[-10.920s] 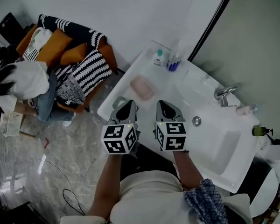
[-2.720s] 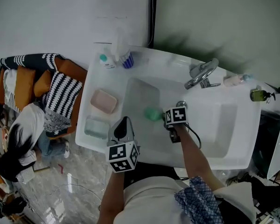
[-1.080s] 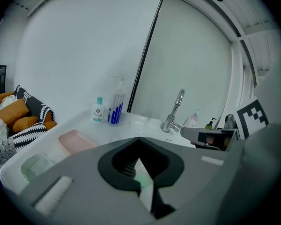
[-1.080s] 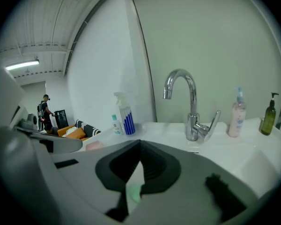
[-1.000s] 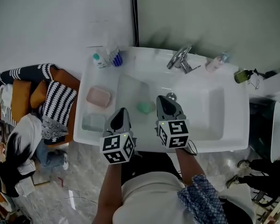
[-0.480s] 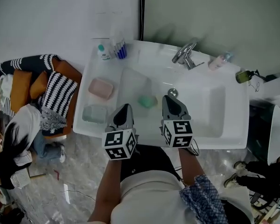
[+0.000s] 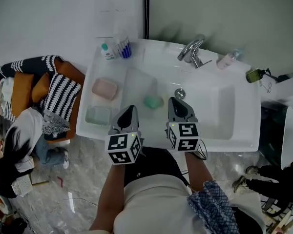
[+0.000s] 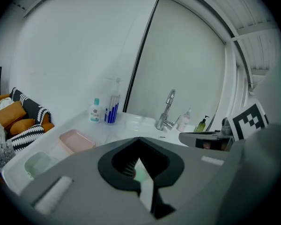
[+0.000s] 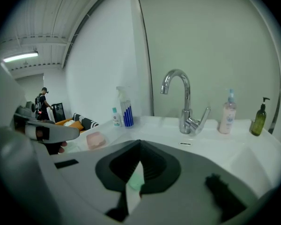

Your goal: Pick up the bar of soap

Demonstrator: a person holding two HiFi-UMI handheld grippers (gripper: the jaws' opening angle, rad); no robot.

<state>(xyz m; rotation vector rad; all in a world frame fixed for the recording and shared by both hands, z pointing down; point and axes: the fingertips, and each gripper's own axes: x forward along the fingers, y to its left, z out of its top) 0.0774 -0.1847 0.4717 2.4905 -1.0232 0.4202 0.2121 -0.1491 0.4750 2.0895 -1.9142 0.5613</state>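
Note:
The bar of soap (image 7: pixel 153 102) is pale green and lies loose in the left part of the white sink (image 7: pixel 244 130). My left gripper (image 7: pixel 129 112) hovers over the sink's near rim, left of the soap, jaws shut and empty. My right gripper (image 7: pixel 178 105) sits just right of the soap, apart from it, also shut on nothing. In the left gripper view the soap (image 8: pixel 140 175) shows as a green patch beyond the closed left gripper (image 8: pixel 139 140). The right gripper view shows the soap (image 9: pixel 136 182) below the closed right gripper (image 9: pixel 140 144).
A pink soap dish (image 7: pixel 105 88) and a pale green dish (image 7: pixel 98 115) sit on the counter's left. The faucet (image 7: pixel 193 48), small bottles (image 7: pixel 107 51), a toothbrush cup (image 7: pixel 123 48), a lotion bottle (image 7: pixel 228 60) and a green pump bottle (image 7: pixel 256 74) line the back. A cushioned sofa (image 7: pixel 39 89) stands left.
The right gripper, which was at the soap in the basin earlier, has drawn back toward the near rim. The soap stays in the basin. Over the last second both grippers barely shifted.

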